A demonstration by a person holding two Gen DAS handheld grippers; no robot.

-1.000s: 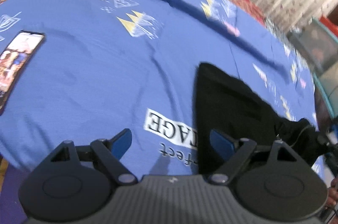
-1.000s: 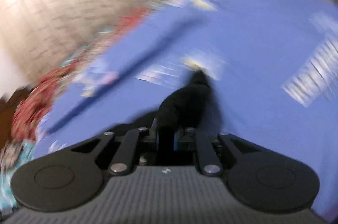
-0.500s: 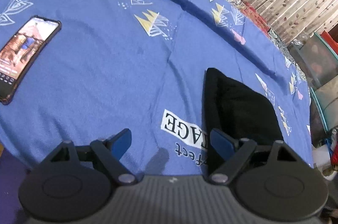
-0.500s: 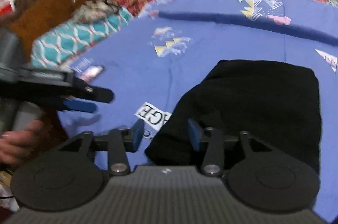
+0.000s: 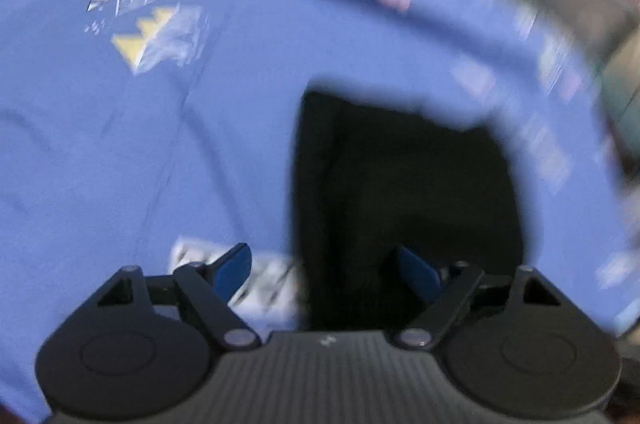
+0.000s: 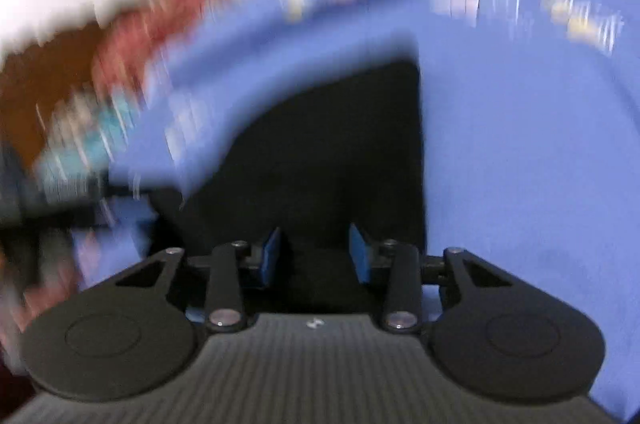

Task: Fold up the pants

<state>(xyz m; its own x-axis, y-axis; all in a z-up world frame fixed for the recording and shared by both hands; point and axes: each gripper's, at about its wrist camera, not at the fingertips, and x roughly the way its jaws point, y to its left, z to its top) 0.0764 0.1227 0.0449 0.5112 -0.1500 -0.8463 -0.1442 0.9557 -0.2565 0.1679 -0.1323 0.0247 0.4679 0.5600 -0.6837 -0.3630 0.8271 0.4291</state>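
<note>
Currently, status as follows.
Pants (image 5: pixel 404 191): lying on the blue bedsheet (image 5: pixel 120 151) as a compact dark rectangle.
Left gripper (image 5: pixel 324 270): wide, empty.
Right gripper (image 6: pixel 314 256): partly spread, straddling cloth, grip unconfirmed.
Progress: you appear near completion; blur hides any remaining fold.

Black pants (image 5: pixel 404 183), blue patterned sheet (image 5: pixel 120 151)

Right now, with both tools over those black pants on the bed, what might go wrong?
Both views are smeared by fast motion, so aim may slip. The right tool stands open over the black pants and could snag only the top layer. The left tool straddles the pants' edge and might pinch the blue sheet too.
</note>
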